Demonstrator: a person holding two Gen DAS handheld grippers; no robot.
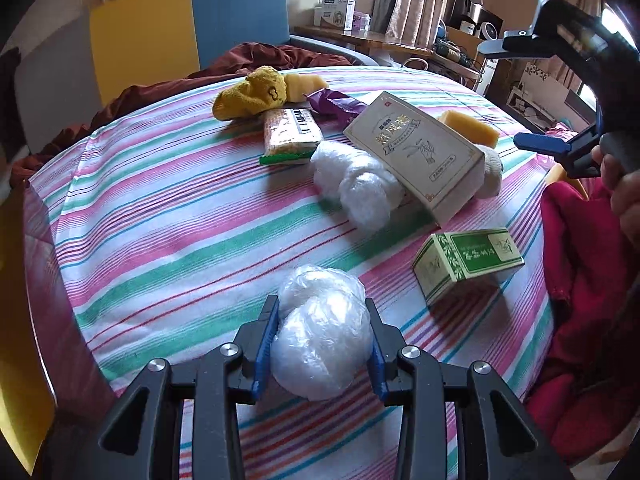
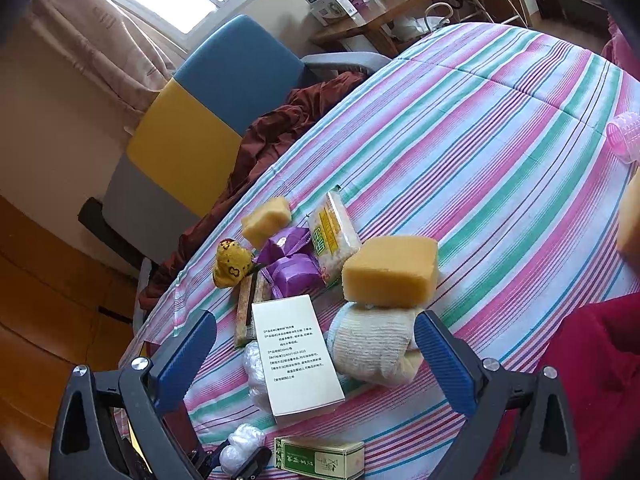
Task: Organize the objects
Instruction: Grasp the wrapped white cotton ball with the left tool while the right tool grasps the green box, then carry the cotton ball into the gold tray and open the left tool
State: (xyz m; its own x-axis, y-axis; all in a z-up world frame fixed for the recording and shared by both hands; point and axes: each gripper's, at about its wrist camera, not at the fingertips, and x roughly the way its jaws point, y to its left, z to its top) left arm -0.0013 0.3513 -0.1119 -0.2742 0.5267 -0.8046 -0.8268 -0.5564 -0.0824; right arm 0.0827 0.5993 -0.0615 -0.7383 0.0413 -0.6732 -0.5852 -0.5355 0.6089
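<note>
**A:** Checking progress on the organizing: barely started, by my read. Left gripper (image 1: 322,344) is clamped on a crumpled clear plastic bag (image 1: 324,340), both blue pads pressed into its sides, low over the striped bedsheet (image 1: 160,220) at 6 o'clock in the left wrist view.

**B:** Right one?

**A:** Right gripper (image 2: 316,356) has its fingers wide apart, nothing between the pads. It hovers over the pile, with the rolled white cloth (image 2: 372,344) and the white box (image 2: 296,356) between the fingers in its view, neither touched.

**B:** Anything sorted yet?

**A:** Can't see a sorted group or a bin. Main clutter sits at 12 to 1 o'clock from the held bag: white box leaning on a second plastic bag wad (image 1: 356,184), yellow sock (image 1: 252,96), snack pack (image 1: 290,132), purple wrappers (image 1: 336,104), sponge (image 1: 472,128) behind the box. Green box (image 1: 468,260) lies apart at 2 o'clock.

**B:** So what's left?

**A:** Nearly everything, I'd say. One bag in hand, no visible destination. In the right wrist view a second sponge (image 2: 266,220) sits at 11 o'clock from the big one, and a pink roller (image 2: 624,140) lies at the far 3 o'clock edge, well apart.
</note>
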